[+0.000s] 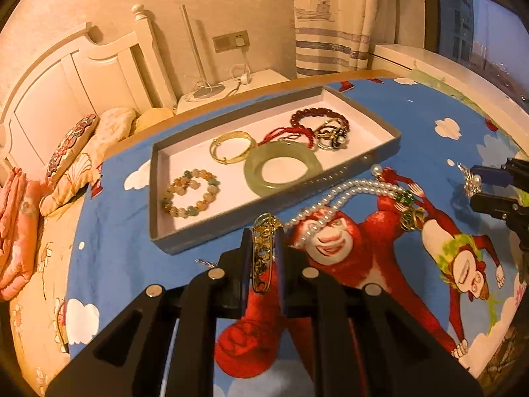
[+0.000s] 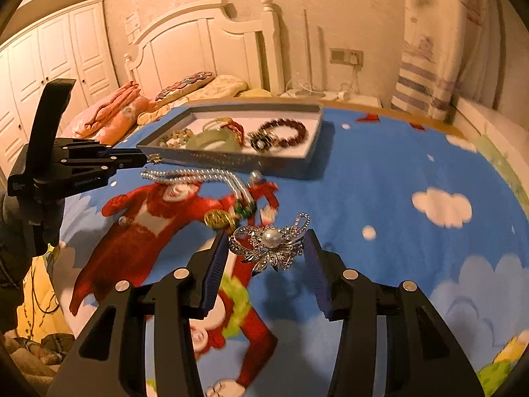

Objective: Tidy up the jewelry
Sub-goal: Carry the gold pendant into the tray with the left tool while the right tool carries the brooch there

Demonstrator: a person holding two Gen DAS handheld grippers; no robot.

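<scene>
Now your left gripper [image 1: 264, 258] clamps the gold brooch [image 1: 263, 251] for the tray [image 1: 211, 228], while your right gripper [image 2: 266, 258] pinches the pearl brooch [image 2: 271, 243].

A home bedroom; a white wooden headboard [image 2: 205, 43] stands against the wall, with pillows [image 2: 198, 86] and folded bedding [image 2: 115, 106] before it; a cartoon-printed bedsheet [image 2: 380, 172] covers the bed; white wardrobe doors [image 2: 49, 56] line one side; a striped curtain [image 1: 330, 23] hangs beside a window [image 1: 479, 29].
</scene>
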